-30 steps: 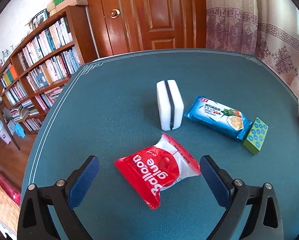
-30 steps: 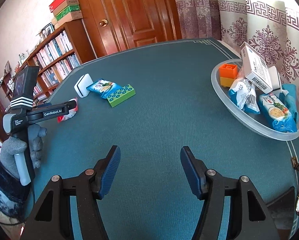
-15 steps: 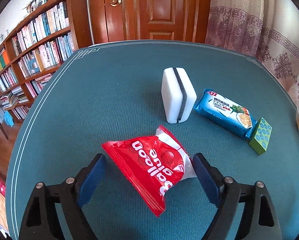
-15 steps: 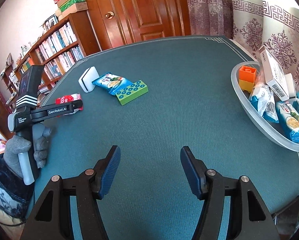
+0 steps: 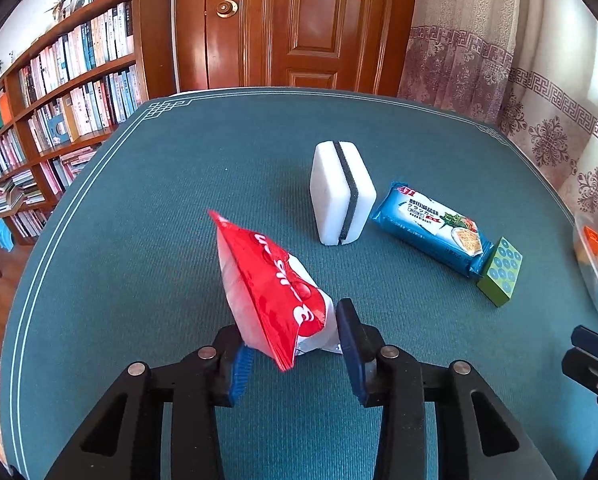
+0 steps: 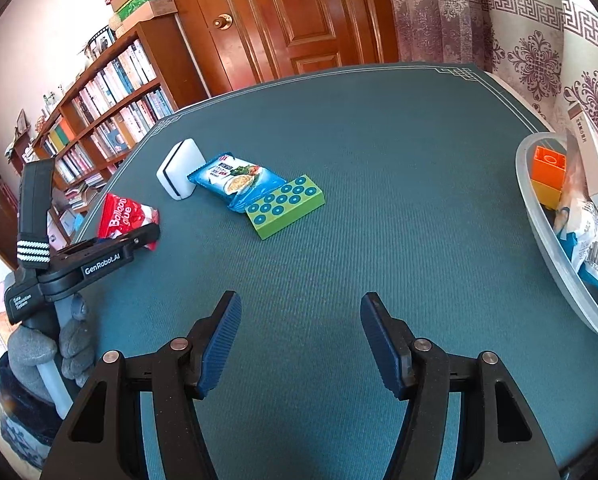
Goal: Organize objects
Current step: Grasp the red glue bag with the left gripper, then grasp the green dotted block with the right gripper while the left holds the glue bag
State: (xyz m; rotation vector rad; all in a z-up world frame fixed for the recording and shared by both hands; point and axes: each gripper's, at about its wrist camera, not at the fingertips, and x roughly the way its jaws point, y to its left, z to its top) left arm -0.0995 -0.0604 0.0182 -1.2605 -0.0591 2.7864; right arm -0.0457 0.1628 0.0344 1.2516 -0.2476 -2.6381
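Closing on the red packet (image 5: 275, 284) near the table's left edge (image 5: 79, 216), left claw (image 5: 295, 344); right claw (image 6: 301, 340) apart over bare cloth.

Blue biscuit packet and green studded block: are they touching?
Touching. In the right wrist view the blue biscuit packet overlaps the edge of the green studded block, with no gap between them.

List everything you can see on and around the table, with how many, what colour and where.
Table: one, teal cover.
Snack bag: one, red, between the closing left gripper's jaws.
Sponge: one, white with a dark stripe, standing on edge mid-table.
Cracker pack: one, blue, beside the sponge.
Block: one, green, against the pack.
Tub: one, clear, right edge, holding packets, a box and an orange block.
Bookshelf: one, wooden, left.
Door: one, brown, behind.
Left gripper: black, blue pads.
Right gripper: open, empty.
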